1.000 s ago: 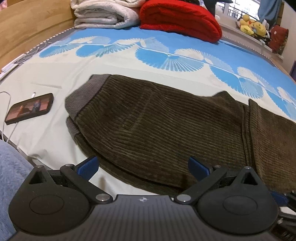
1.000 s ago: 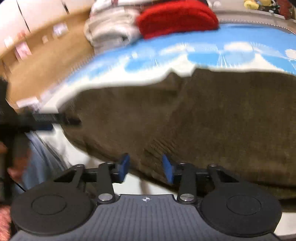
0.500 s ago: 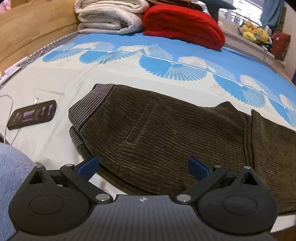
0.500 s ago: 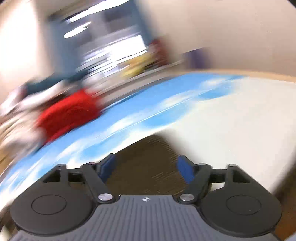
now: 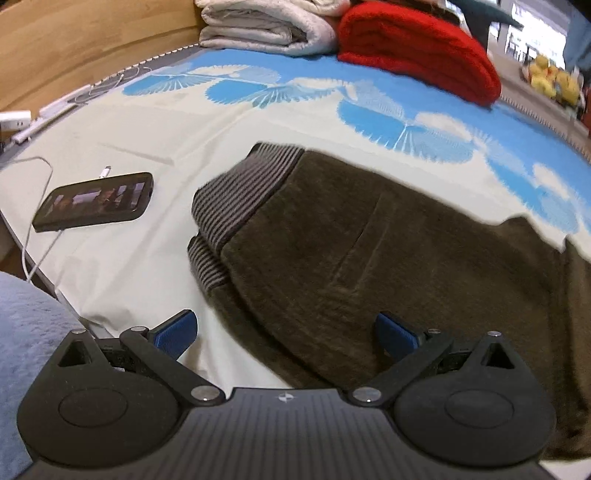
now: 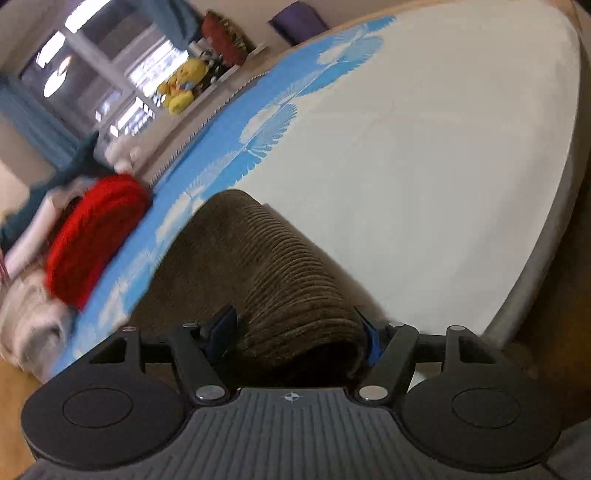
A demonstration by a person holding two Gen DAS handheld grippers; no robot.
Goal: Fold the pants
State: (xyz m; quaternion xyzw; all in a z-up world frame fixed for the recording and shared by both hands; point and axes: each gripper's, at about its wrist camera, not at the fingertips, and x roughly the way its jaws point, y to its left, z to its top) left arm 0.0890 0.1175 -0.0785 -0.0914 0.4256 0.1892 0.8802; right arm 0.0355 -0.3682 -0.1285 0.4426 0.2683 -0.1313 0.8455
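Only the left wrist view shows the phone [image 5: 94, 201] with its white cable [image 5: 35, 264] at far left on the bed sheet [image 5: 155, 122], and the ribbed grey waistband [image 5: 240, 192] of the pants [image 5: 388, 251]. These lie flat on the bed, dark olive corduroy. The left gripper [image 5: 286, 332] hovers wide open over their near edge, holding nothing. The folded white blanket [image 5: 266, 26] and red blanket [image 5: 417, 51] sit at the far end. The right wrist view alone shows a rounded corduroy fold [image 6: 291, 280] bulging between the spread jaws of the right gripper [image 6: 295, 328]; whether they pinch it I cannot tell. A yellow plush toy [image 6: 184, 86] sits by the window.
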